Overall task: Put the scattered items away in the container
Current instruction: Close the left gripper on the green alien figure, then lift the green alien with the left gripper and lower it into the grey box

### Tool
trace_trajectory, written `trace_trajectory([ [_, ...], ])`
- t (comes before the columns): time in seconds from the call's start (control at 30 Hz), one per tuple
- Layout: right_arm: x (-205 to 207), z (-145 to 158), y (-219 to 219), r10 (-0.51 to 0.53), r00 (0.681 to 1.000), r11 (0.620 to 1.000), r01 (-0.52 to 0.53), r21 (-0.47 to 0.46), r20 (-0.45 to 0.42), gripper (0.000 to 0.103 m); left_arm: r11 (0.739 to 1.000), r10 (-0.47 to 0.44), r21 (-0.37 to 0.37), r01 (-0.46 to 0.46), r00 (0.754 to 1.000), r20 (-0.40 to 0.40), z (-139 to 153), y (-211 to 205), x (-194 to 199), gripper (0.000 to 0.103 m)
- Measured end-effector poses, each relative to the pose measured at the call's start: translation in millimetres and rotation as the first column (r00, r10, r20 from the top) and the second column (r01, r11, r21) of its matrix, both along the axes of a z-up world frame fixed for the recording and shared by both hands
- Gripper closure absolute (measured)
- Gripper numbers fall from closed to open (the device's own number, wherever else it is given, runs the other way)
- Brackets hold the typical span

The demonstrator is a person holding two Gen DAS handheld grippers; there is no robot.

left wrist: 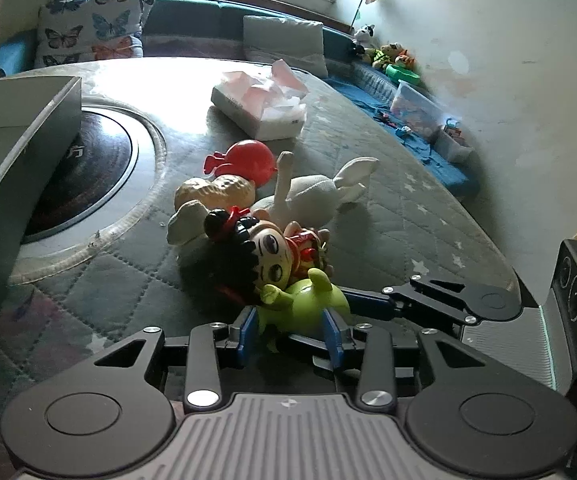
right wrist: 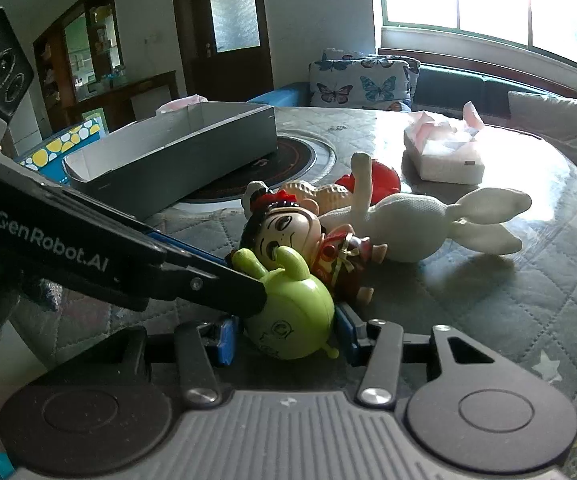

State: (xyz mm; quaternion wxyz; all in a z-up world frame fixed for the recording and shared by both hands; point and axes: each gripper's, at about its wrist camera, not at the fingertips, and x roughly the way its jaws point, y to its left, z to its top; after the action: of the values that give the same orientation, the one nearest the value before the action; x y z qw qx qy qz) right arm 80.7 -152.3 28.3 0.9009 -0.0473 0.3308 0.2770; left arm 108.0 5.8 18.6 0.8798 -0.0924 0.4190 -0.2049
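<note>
left tool (left wrist: 291, 334) and right tool (right wrist: 285, 336) each clamped around green toy (left wrist: 302, 304), beside doll (left wrist: 264, 252)

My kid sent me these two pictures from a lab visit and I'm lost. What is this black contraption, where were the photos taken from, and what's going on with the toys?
These are two handheld grippers, each with a camera looking along its fingers. One picture is from the left gripper, the other from the right gripper. Both sets of blue-padded fingers close around the same green toy; whether either truly grips it is unclear. On the quilted table lie a black-haired doll, a white plush rabbit, a red toy and a tissue box. The grey box is likely the container.
</note>
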Motion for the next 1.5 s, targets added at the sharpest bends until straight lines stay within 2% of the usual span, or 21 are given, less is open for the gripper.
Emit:
trace_trajectory([
  [0.23,-0.9,-1.1,1.9,-0.002,1.0,1.0,0.003,-0.019,0.011,0.054,0.995,0.006,-0.099,-0.009,0.999,-0.032,-7.0,12.4,7.0,0.06],
  [0.57,-7.1,0.4,4.7,0.008,1.0,1.0,-0.008,-0.012,0.006,0.054,0.993,0.001,-0.119,-0.008,0.998,-0.057,-12.7,22.9,-1.8,0.06],
  [0.87,-6.9,-1.3,6.5,0.008,1.0,1.0,-0.008,-0.016,0.01,0.054,0.976,0.005,-0.216,-0.021,0.997,-0.073,-24.3,36.2,5.2,0.056],
  [1.03,-7.1,-1.2,7.7,0.015,1.0,1.0,-0.015,-0.026,0.017,0.054,0.966,0.012,-0.257,-0.038,0.995,-0.1,-27.5,41.8,6.8,0.056],
  [1.3,-13.7,13.8,15.7,0.043,0.998,0.999,-0.041,-0.029,0.054,0.054,0.963,0.036,-0.265,-0.05,0.998,-0.054,-6.8,54.6,-7.2,0.057],
  [1.5,-2.7,42.6,47.4,0.122,0.985,0.993,-0.12,-0.021,0.126,0.054,0.962,0.131,-0.247,-0.119,0.991,0.031,28.3,90.3,-15.0,0.057],
])
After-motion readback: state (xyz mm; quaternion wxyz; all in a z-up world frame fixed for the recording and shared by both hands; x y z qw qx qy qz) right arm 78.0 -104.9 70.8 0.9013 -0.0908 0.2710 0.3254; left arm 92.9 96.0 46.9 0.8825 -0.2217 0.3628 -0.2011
